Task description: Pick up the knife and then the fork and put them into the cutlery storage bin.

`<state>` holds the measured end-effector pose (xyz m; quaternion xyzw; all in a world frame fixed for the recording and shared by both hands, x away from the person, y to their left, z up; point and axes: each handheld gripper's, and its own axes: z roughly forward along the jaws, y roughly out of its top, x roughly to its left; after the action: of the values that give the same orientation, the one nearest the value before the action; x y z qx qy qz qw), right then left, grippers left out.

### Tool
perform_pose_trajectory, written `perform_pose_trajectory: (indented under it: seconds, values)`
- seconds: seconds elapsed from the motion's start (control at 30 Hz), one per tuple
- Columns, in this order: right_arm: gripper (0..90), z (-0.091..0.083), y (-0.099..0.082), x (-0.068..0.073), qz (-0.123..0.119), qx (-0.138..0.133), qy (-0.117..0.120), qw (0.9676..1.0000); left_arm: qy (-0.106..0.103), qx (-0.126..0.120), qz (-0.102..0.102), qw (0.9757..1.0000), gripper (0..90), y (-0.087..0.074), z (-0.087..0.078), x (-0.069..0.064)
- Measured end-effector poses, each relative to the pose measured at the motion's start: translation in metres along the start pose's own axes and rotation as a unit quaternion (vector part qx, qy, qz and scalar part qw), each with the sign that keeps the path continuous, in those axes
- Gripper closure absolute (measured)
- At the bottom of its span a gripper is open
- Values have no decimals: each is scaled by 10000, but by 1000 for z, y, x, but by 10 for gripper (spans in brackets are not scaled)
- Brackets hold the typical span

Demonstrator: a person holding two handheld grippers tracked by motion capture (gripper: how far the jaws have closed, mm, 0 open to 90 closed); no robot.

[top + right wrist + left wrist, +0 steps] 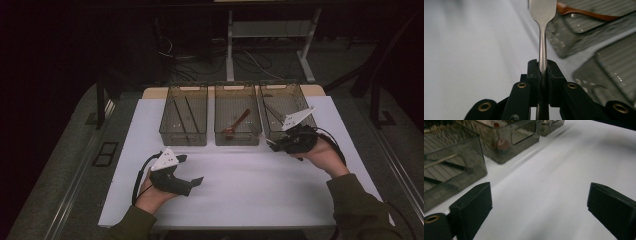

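Sorting cutlery into bins, I judge. My right tongs (543,71) clamped on metal utensil handle (542,47), flat end projecting forward past pads, near front of right bin (287,107). Utensil head hidden, type unclear. My left tongs (539,207) wide, nothing between pads, low over white surface (250,185). Next: lift utensil over right bin rim, release. Middle bin (237,120) holds brown spoon (236,125).

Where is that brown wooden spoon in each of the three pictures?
High view: the wooden spoon lies slanted in the middle bin.
Left gripper view: its bowl shows blurred through the second bin's wall, upper left.
Right gripper view: its handle crosses the top right.
Shared landmark: the white table sheet.
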<state>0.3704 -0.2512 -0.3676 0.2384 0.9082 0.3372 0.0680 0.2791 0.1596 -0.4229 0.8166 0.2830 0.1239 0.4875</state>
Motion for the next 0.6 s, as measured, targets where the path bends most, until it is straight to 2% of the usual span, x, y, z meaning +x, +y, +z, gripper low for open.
perform_pose_trajectory:
  seconds: [0.1, 0.2, 0.33, 0.53, 0.6]
  values:
    - [819, -9, 3, -9, 193, -43, -221, 9996, 105, 72, 15, 9999, 0, -5, -1, -1]
    - [819, -17, 7, -22, 436, -201, -395, 9981, 86, 119, 48, 9999, 0, -8, -1, -3]
    - [818, -22, 13, -39, 634, -273, -541, 9962, 36, 135, 46, 9999, 0, -9, 0, -1]
    - [818, -25, 19, -72, 1009, -394, -845, 9905, -88, 203, -44, 9997, 0, -13, 3, 1]
    - [818, -25, 18, -86, 1261, -464, -964, 9862, -92, 230, -37, 9997, 0, -13, 4, 1]
